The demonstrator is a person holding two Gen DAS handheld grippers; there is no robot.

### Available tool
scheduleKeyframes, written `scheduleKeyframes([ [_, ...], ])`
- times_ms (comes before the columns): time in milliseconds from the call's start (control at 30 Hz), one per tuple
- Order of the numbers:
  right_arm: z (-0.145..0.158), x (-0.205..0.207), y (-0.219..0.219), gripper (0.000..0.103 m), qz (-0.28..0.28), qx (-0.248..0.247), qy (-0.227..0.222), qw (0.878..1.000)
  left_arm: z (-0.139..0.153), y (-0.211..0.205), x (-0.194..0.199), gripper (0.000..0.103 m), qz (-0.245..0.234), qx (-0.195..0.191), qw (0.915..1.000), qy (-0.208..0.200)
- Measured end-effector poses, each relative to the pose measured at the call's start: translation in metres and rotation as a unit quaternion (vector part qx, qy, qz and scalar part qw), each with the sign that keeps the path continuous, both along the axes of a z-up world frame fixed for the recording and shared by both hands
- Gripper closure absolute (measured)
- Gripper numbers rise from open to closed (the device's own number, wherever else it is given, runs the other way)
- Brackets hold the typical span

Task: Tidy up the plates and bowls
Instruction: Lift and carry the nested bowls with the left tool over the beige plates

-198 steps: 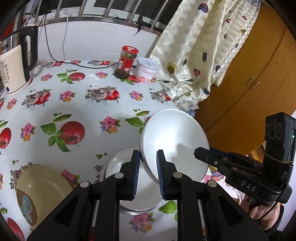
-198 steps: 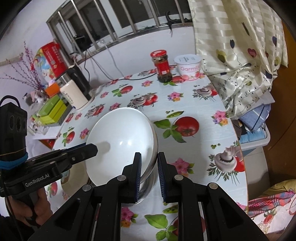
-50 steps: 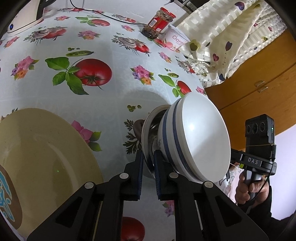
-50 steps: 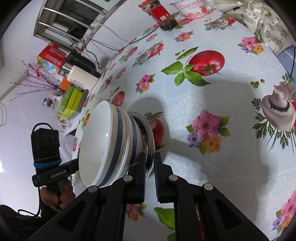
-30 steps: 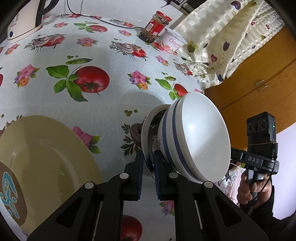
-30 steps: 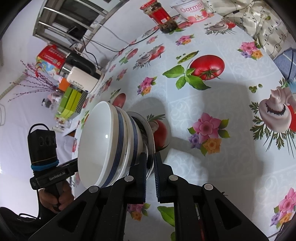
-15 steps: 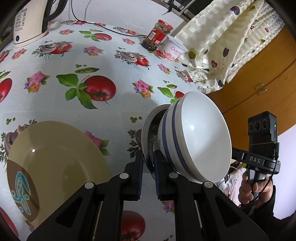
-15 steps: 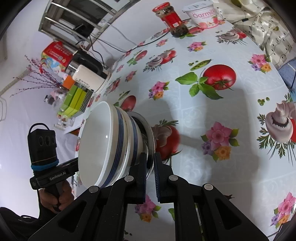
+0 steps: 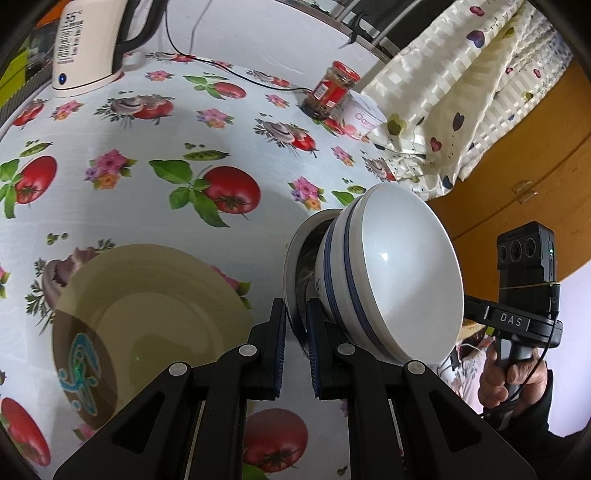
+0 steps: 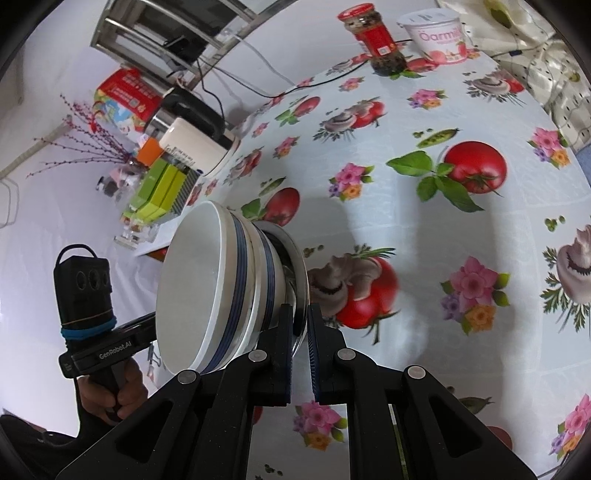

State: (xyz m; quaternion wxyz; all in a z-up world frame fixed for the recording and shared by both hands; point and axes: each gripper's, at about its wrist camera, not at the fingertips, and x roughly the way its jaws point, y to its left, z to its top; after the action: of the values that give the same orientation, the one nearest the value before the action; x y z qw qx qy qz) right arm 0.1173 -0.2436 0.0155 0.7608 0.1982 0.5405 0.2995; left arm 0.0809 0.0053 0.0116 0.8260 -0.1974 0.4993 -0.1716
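Left wrist: yellow plate (image 9: 147, 325), both claws (image 9: 295, 328) clamping bowl stack (image 9: 388, 280) rim

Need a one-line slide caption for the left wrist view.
Left gripper clamps the metal plate carrying stacked bowls above the beige plate.

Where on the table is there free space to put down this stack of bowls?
The widest bare cloth lies between the tan plate, the kettle and the jar. In the right view the cloth near the printed tomato is also free. The back corner by the jar and the yogurt tub is crowded.
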Motion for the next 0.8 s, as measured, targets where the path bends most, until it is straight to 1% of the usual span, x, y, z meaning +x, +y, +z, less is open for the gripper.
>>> scheduleKeyframes([
  [333,0.002,0.003,0.030,0.094,0.028,-0.003,0.000,1.000,0.000,0.026,-0.010,0.092,0.031,0.002,0.9995,-0.001],
  [800,-0.002,0.009,0.078,0.094,0.074,-0.009,0.006,0.997,-0.005,0.066,-0.029,0.092,0.077,0.005,0.9970,0.004],
])
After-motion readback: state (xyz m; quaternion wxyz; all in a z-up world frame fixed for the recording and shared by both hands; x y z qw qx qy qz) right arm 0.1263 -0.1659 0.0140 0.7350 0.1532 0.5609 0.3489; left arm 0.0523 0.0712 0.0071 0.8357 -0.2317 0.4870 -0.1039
